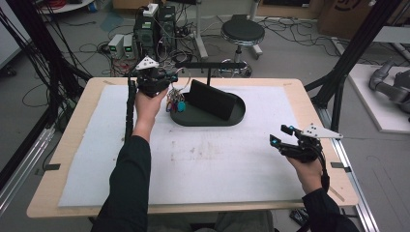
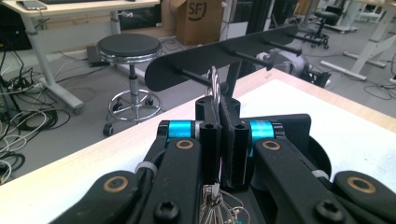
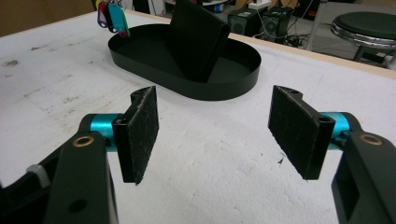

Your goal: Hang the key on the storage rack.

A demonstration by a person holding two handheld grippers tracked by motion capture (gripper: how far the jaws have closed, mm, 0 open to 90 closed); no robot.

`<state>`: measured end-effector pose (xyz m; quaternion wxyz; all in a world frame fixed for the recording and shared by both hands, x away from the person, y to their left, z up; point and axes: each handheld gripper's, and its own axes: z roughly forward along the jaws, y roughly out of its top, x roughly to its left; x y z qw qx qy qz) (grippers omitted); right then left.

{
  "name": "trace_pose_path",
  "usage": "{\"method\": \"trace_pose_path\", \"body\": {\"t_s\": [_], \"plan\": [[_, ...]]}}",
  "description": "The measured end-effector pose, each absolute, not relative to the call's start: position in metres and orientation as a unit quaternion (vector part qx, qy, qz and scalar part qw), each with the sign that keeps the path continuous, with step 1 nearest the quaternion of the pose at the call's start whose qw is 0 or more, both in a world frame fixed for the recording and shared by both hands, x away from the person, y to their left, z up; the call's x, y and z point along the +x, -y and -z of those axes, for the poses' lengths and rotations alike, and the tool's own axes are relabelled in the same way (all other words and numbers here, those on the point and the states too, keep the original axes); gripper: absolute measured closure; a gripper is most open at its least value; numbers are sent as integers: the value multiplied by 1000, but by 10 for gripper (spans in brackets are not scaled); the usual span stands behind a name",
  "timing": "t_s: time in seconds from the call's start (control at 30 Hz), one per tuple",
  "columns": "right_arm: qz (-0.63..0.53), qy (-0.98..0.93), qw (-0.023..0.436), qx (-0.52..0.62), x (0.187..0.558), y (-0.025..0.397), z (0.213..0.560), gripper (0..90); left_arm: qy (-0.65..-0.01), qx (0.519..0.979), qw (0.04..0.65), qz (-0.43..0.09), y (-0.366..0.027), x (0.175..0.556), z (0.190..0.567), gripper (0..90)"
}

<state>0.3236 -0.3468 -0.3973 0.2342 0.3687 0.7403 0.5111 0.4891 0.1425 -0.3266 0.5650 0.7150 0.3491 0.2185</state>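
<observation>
White mat covers the worktop; near its far edge my left gripper (image 2: 219,140) is clamped on the key ring (image 2: 213,84), lifted. Rack peg (image 2: 191,76) lies just ahead, pointing back at me, ring beside its tip. Right gripper (image 3: 212,135) gapes, idle near the right edge.

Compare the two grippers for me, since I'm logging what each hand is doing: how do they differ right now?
The left gripper is shut on a metal key ring; the right gripper is open and holds nothing. The left gripper is raised at the hook rack by the black tray; the right gripper hovers over the white mat near the table's right edge. Both have black padded jaws and blue fittings.
</observation>
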Motion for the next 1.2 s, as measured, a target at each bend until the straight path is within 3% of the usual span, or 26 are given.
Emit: {"method": "trace_pose_path", "body": {"t_s": [0.43,0.53,0.63,0.67,0.7,0.83,0.93,1.2], "plan": [[-511,-740,234,370,324,347,397,340,-365,716,549,-232,-140,490,334,853],[-512,-740,233,369,324,347,397,340,-371,715,540,-243,-139,489,334,777],[-513,-740,234,368,325,347,397,340,-385,714,522,-262,-138,486,333,634],[-513,-740,234,368,325,347,397,340,-386,714,519,-267,-138,486,332,634],[-514,-739,234,368,325,346,397,340,-389,713,513,-279,-139,483,330,541],[-514,-739,234,367,325,346,397,340,-388,714,506,-290,-140,474,326,415],[-514,-740,233,366,325,345,397,340,-367,720,501,-309,-139,458,321,381],[-516,-738,232,367,325,344,396,340,-327,723,530,-299,-142,409,319,320]]}}
